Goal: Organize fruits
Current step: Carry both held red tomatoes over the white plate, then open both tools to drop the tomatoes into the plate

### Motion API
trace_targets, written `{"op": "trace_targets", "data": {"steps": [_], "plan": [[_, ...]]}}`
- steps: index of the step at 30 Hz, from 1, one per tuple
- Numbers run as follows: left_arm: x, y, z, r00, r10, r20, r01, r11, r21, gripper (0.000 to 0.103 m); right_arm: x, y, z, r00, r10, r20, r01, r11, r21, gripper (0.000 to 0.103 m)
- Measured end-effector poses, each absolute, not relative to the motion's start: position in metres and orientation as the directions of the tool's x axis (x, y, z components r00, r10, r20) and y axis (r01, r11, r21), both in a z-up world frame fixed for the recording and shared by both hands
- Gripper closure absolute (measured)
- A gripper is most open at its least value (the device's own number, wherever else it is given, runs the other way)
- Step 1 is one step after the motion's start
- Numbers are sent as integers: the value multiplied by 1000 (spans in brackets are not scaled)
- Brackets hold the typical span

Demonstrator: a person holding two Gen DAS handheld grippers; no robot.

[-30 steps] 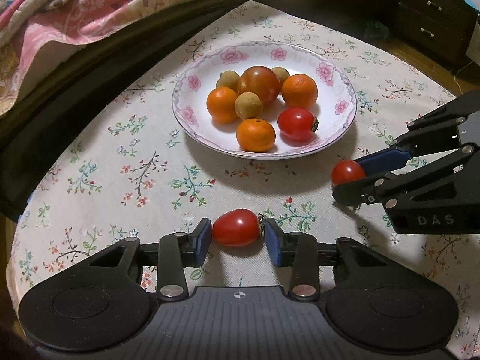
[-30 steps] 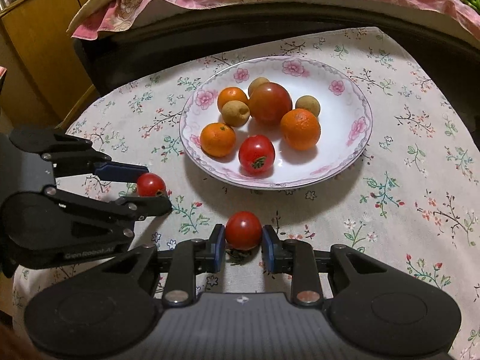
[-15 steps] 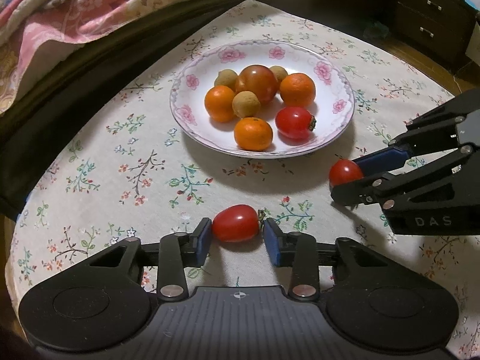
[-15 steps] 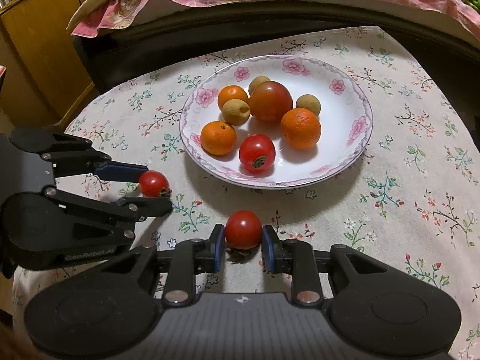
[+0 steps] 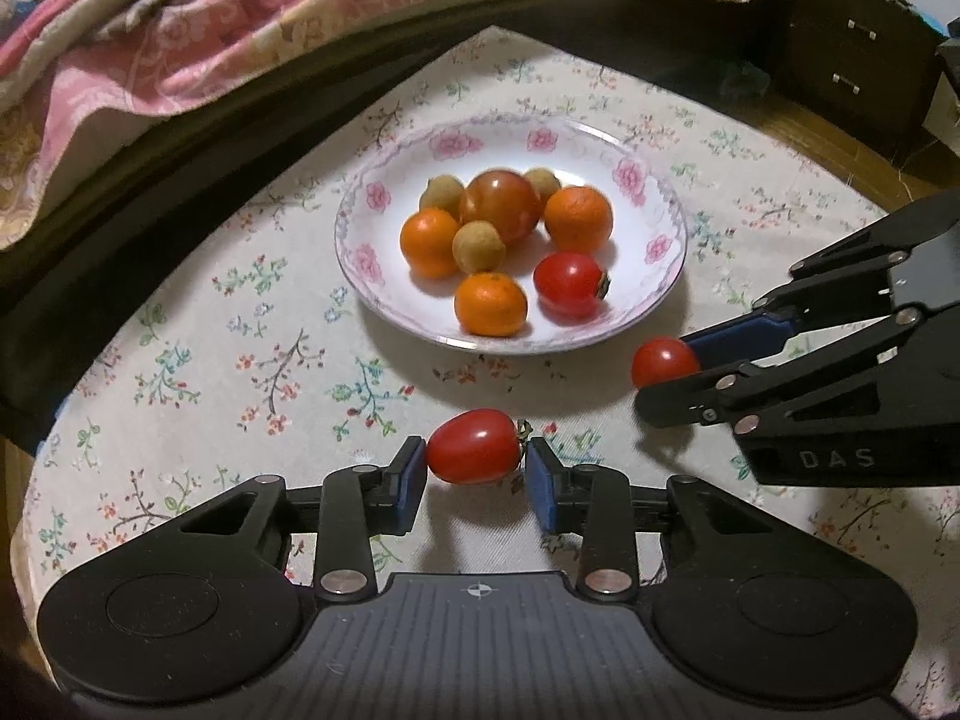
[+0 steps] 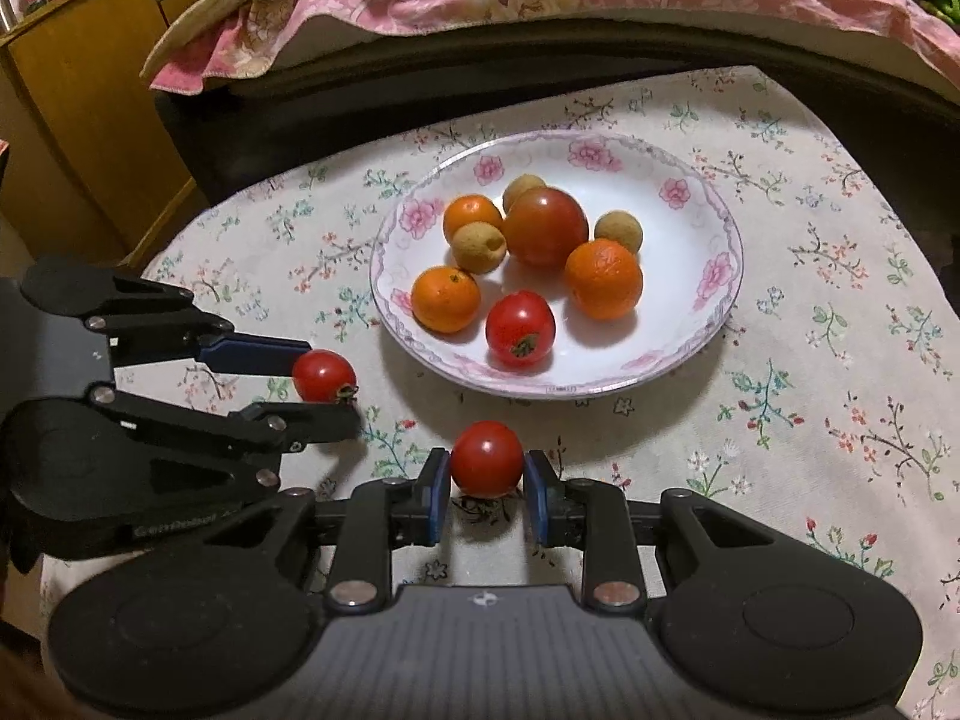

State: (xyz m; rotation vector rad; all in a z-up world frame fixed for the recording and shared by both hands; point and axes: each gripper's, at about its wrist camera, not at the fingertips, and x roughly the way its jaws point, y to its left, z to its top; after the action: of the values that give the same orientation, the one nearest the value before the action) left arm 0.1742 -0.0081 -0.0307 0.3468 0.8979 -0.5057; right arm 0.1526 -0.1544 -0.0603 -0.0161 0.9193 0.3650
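My left gripper is shut on an oblong red cherry tomato, held just above the floral tablecloth and short of the plate. My right gripper is shut on a round red tomato, also short of the plate. Each wrist view shows the other gripper from the side: the right gripper with its tomato, the left gripper with its tomato. The flowered white plate holds three oranges, two tomatoes and three small brown fruits.
The round table's floral cloth lies around the plate. A bed with pink bedding runs along the far side. A dark drawer unit stands at the far right, and a wooden cabinet at the far left of the right wrist view.
Both grippers keep their tomatoes. The plate sits slightly lower in both views, and the two grippers have drawn a little closer together.
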Motion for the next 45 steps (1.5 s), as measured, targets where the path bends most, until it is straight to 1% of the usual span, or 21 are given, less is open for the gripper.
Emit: {"op": "trace_targets", "data": {"steps": [10,23,34,45], "plan": [[176,-16,-16,545,-298,-783,552,831,68,59,154,-157,-43,585,319,-746,-303,939,163,73],[196,-33,-5,588,-292,-754,517,853,73,60,176,-174,-24,648,279,-708,-237,958,160,73],[219,-43,-10,599,-276,-752,481,875,63,60,200,-185,-28,666,241,-706,-171,970,171,73],[227,-50,-14,613,-251,-749,462,883,82,61,210,-188,-31,671,222,-707,-140,975,173,72]]}}
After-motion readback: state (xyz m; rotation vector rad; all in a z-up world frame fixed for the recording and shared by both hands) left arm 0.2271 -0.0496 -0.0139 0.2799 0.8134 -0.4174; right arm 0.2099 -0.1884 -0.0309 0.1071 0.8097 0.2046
